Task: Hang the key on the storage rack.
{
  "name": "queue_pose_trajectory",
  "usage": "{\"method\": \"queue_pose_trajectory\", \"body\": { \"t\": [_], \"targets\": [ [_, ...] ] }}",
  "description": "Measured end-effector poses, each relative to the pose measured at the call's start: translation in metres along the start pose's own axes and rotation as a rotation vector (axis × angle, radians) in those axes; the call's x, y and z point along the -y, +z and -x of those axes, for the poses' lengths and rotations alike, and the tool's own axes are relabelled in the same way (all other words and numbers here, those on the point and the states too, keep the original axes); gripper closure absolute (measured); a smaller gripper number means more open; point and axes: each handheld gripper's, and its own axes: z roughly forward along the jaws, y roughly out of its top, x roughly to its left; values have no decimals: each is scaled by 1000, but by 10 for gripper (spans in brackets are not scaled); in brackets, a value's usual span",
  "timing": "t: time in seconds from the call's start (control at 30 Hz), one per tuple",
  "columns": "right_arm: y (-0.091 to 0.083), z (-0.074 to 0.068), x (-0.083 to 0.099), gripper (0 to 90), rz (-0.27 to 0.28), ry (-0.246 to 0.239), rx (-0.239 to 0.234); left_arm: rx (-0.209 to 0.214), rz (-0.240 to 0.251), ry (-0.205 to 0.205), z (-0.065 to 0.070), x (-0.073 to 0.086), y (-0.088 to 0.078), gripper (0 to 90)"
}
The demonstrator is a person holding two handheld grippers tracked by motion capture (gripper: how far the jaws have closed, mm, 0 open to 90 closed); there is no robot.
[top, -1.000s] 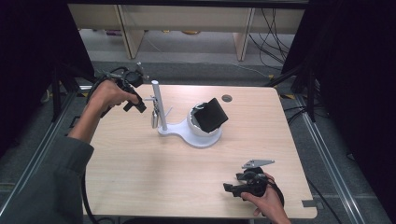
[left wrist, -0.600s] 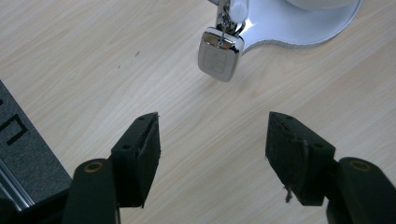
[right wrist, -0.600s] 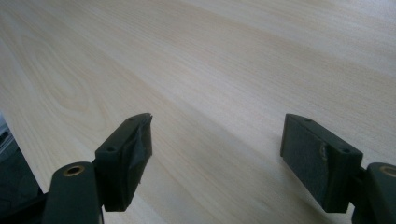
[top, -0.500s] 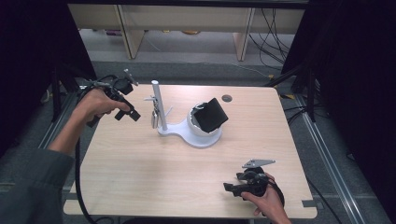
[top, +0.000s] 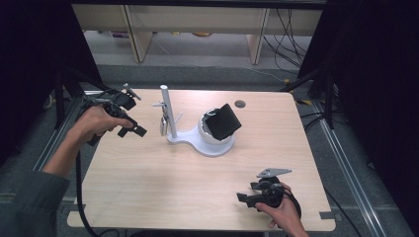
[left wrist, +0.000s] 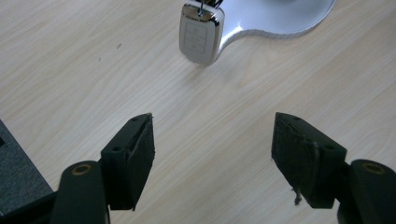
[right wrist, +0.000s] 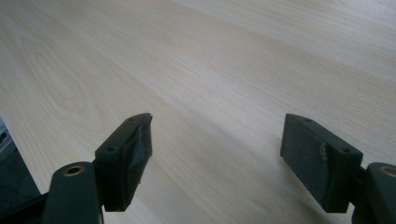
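Note:
A white stand [top: 197,143] sits mid-table with an upright post [top: 166,111]. A silver key fob [top: 163,126] hangs from a small hook on the post, just above the wood. In the left gripper view the fob [left wrist: 201,32] hangs ahead of the jaws, beside the stand's base [left wrist: 280,18]. My left gripper [top: 136,129] is to the left of the post and apart from the fob. Its jaws [left wrist: 212,126] have just been opening, and nothing is between them. My right gripper [top: 245,195] rests near the front right edge, open [right wrist: 217,123] over bare wood.
A black box-like object [top: 223,122] leans in the white cup at the stand's right end. A round cable hole [top: 240,103] is in the table's far side. Shelving legs and cables lie beyond the far edge. Dark curtains flank both sides.
The left hand has drawn back from the post toward the left and a little lower. Its jaws have widened. The right hand has stayed put.

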Motion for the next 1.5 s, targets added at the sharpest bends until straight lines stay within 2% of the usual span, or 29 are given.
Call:
{"method": "queue_pose_trajectory", "body": {
  "t": [0.1, 0.17, 0.23, 0.3, 0.33, 0.4, 0.43, 0.47, 0.53, 0.57, 0.6, 0.63, 0.7, 0.73, 0.77, 0.8, 0.87, 0.9, 0.93, 1.0, 1.03, 1.13, 1.2, 1.23, 1.3, 1.37, 1.5],
  "targets": [
    [0, 0, 0, 258, 4, -2, 0, 13, 22, 6, 6, 9, 3, 291],
    [0, 0, 0, 258, 1, 2, -14, 22, 16, 31, 13, 16, 6, 282],
    [0, 0, 0, 258, 7, -9, -2, 26, 13, 49, 19, 21, 10, 280],
    [0, -2, 0, 258, 2, 9, -2, 34, 12, 65, 23, 25, 14, 267],
    [-1, -1, 0, 258, 4, -8, 0, 29, 23, 66, 25, 27, 16, 260],
    [0, -1, 0, 259, 20, -11, 2, 42, 28, 70, 30, 33, 23, 255],
    [0, -1, 0, 258, 14, -3, 5, 47, 17, 84, 31, 36, 25, 255],
    [-1, -2, 0, 258, 2, 4, 3, 56, 36, 65, 34, 39, 29, 253],
    [1, -2, 0, 258, 4, 11, 4, 60, 42, 70, 36, 45, 33, 246],
    [2, -1, 0, 258, 9, 11, -17, 66, 37, 85, 37, 48, 34, 244],
    [1, 0, 0, 258, 1, -7, 1, 72, 56, 67, 40, 51, 37, 244],
    [1, -2, 1, 258, 6, 16, -12, 78, 52, 82, 41, 54, 37, 244],
    [1, -3, 0, 258, -2, 21, -8, 82, 66, 86, 43, 58, 40, 241],
    [3, -2, 1, 258, 25, 11, 2, 82, 75, 83, 45, 61, 41, 239],
    [3, -3, 1, 258, 24, 14, 2, 92, 86, 73, 49, 64, 44, 238],
    [3, -2, 0, 258, 31, -2, 2, 93, 83, 86, 50, 66, 46, 238],
    [3, -1, 0, 258, 25, -2, 7, 95, 87, 94, 56, 72, 51, 236],
    [3, -2, 0, 258, 17, 14, 8, 96, 93, 91, 59, 75, 53, 233],
    [3, -1, 0, 258, 11, -6, 13, 92, 104, 84, 63, 78, 56, 230],
    [3, -1, 0, 258, 5, -1, 10, 96, 106, 103, 69, 84, 62, 227],
    [3, -3, 0, 258, 3, 9, 5, 114, 105, 113, 73, 88, 66, 227],
    [3, -2, -1, 258, -4, -13, 7, 125, 100, 137, 82, 95, 74, 225],
    [3, -4, 0, 258, -1, 7, 10, 117, 115, 131, 90, 99, 80, 222],
    [4, -2, 0, 258, 5, -10, 9, 116, 129, 128, 95, 100, 83, 222],
    [3, -2, -1, 258, -4, -12, 7, 138, 121, 160, 101, 103, 90, 222],
    [3, -3, -1, 258, -2, -2, -7, 135, 118, 177, 108, 104, 95, 222],
    [3, -2, -1, 254, -1, -1, -1, 140, 118, 209, 117, 109, 103, 216]
  ]
}}
